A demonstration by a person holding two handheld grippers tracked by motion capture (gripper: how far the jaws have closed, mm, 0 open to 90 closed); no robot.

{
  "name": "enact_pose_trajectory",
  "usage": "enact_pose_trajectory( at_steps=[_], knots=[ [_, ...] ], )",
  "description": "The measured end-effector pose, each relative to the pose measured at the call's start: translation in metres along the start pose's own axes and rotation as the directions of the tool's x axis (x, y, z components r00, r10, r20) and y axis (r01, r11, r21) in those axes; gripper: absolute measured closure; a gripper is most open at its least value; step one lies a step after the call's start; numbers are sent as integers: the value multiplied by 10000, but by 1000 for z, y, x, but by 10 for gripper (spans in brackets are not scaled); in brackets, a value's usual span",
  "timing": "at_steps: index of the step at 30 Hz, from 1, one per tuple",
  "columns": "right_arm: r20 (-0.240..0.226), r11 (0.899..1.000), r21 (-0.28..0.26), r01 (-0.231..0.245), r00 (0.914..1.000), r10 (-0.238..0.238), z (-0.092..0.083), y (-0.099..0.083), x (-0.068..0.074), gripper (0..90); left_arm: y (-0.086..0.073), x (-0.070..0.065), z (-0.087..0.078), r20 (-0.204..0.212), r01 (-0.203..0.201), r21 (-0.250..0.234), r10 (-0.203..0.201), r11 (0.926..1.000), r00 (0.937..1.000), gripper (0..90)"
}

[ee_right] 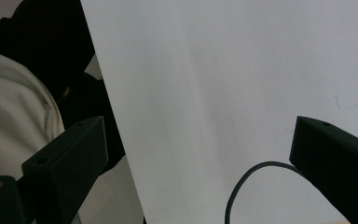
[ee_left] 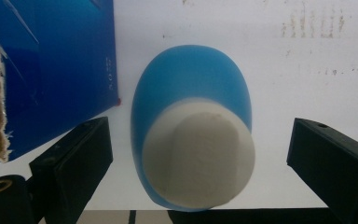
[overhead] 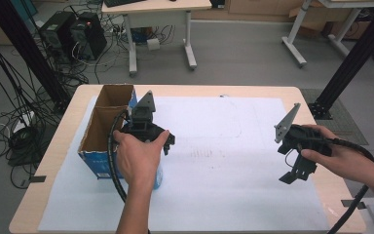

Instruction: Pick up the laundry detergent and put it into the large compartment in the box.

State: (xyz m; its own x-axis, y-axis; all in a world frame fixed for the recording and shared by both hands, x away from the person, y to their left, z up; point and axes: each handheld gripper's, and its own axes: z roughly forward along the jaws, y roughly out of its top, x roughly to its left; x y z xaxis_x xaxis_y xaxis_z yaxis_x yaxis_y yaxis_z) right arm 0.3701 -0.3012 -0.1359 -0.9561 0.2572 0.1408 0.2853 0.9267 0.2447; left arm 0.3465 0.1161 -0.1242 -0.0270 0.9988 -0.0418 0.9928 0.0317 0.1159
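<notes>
Bottle (ee_left: 191,126) — blue plastic w/ a white cap, standing on the white sheet (overhead: 233,146) just beside the blue cardboard box (overhead: 102,129). Your left gripper (ee_left: 198,154) is over it, tongs spread wide, one on each side, neither touching yet. Looks light and stiff but smooth and rounded, so prob slippery. Oval body: take it across the narrow faces below the cap, not on the cap itself. Squeeze gently, thin walls may flex. Right gripper (ee_right: 198,158) hangs over bare sheet well apart — tongs apart, holding nothing.
</notes>
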Motion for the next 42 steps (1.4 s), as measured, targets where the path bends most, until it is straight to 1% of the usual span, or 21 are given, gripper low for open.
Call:
enact_pose_trajectory(
  at_steps=[1, 4, 5, 8, 9, 11, 12, 14, 19, 20, 22, 26, 30, 34, 36, 38, 42],
  knots=[
    [-3, 10000, -24, -16, 10000, 16, 0, 0, 0, 40, 0, 0, 1, 19, 13, 7, -13, 10000, 10000, 79],
    [-11, 10000, -45, -47, 10000, 47, 1, -1, -1, 40, 0, 0, 2, -44, -24, 1, 24, 10000, 10000, 138],
    [-11, 10000, -45, -47, 10000, 47, 1, -1, -1, 40, 1, -1, 2, -80, -65, 37, 65, 10000, 9999, 138],
    [-9, 10000, -65, -30, 10000, 30, 1, -2, -1, 40, 1, -1, 4, -70, -51, 40, 52, 10000, 10000, 190],
    [3, 10000, -81, -39, 10000, 39, 1, -2, -1, 40, 1, -2, 5, -105, -95, 27, 96, 10000, 9999, 190],
    [-21, 9999, -91, -85, 10000, 85, 2, -3, -2, 40, 1, -2, 7, -121, -117, 66, 118, 9999, 9999, 222],
    [-17, 9999, -111, -63, 10000, 63, 2, -4, -2, 40, 1, -3, 7, -251, -152, 64, 154, 9999, 9996, 222],
    [0, 9999, -132, -103, 9999, 103, 2, -6, -3, 40, 0, -6, 8, -378, -154, -21, 153, 9999, 9992, 261],
    [37, 9998, -150, -129, 9999, 129, 1, -6, -3, 40, -2, -8, 6, -513, -198, -127, 192, 9997, 9985, 334],
    [28, 9998, -179, -101, 9999, 102, 1, -6, -3, 39, -1, -9, 6, -576, -272, -105, 265, 9996, 9980, 346],
    [4, 9998, -171, -93, 10000, 93, 2, -6, -3, 38, -2, -9, 6, -552, -331, -118, 324, 9994, 9980, 369],
    [3, 9998, -186, -121, 9999, 121, 4, -6, -3, 39, -2, -11, 6, -621, -397, -126, 388, 9991, 9973, 378],
    [12, 9998, -167, -144, 9999, 144, 4, -7, -3, 39, -3, -10, 6, -581, -466, -139, 458, 9988, 9973, 378],
    [133, 9996, -220, -159, 9998, 162, 3, -9, -2, 38, -2, -10, 6, -571, -458, -131, 450, 9989, 9974, 380],
    [235, 9994, -288, -179, 9996, 186, 2, -11, -1, 37, -3, -9, 6, -532, -610, -177, 600, 9980, 9968, 379],
    [304, 9992, -344, -214, 9993, 225, 2, -12, 0, 36, -2, -7, 6, -461, -604, -159, 596, 9980, 9972, 380],
    [448, 9988, -436, -216, 9987, 235, 4, -14, 2, 36, -3, -7, 6, -473, -607, -166, 598, 9980, 9971, 380]
  ],
)
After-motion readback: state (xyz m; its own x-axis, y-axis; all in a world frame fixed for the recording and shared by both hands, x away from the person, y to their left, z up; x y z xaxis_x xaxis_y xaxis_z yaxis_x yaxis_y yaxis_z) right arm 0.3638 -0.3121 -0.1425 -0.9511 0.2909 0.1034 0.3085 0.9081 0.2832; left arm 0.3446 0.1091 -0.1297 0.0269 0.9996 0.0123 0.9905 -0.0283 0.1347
